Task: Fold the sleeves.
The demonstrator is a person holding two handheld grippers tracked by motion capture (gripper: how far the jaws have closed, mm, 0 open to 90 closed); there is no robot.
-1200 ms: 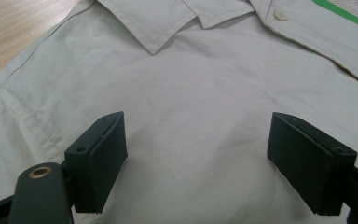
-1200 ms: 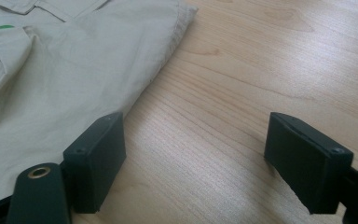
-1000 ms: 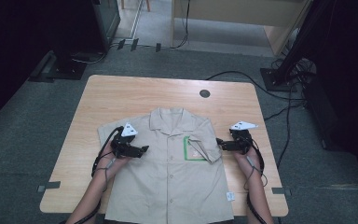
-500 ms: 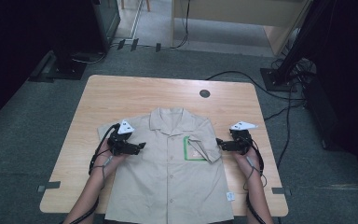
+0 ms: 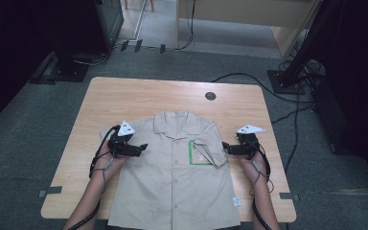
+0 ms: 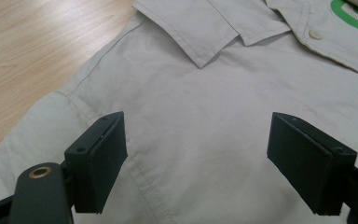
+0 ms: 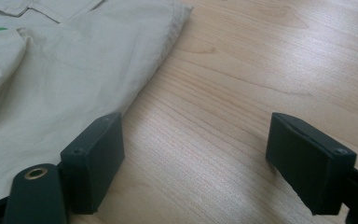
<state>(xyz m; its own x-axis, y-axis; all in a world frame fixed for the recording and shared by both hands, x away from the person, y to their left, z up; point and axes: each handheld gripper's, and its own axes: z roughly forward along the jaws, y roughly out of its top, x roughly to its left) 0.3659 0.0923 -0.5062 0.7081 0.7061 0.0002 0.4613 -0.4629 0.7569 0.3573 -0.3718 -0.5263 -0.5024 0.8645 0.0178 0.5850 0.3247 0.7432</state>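
Note:
A beige short-sleeved shirt (image 5: pixel 172 191) lies flat and buttoned on the wooden table (image 5: pixel 139 96), collar away from me. One sleeve (image 5: pixel 211 151) is folded inward over the green pocket outline (image 5: pixel 191 155). My left gripper (image 5: pixel 141 146) is open above the shirt's shoulder. In the left gripper view its jaws stand wide over the cloth (image 6: pixel 214 84), below the collar (image 6: pixel 205 32). My right gripper (image 5: pixel 225 146) is open at the shirt's other side. In the right gripper view one jaw is over the shirt's edge (image 7: pixel 51 70) and the other over bare wood (image 7: pixel 261 70).
A round cable hole (image 5: pixel 210 96) sits near the table's far edge. Black cables (image 5: pixel 287 110) run over the floor at the right, and a dark stand base (image 5: pixel 67 67) is at the far left. A white tag (image 5: pixel 236 201) hangs at the shirt's hem.
My left gripper has turned and shifted slightly right and away from me, further onto the shirt's shoulder. The right gripper and the shirt have stayed in place.

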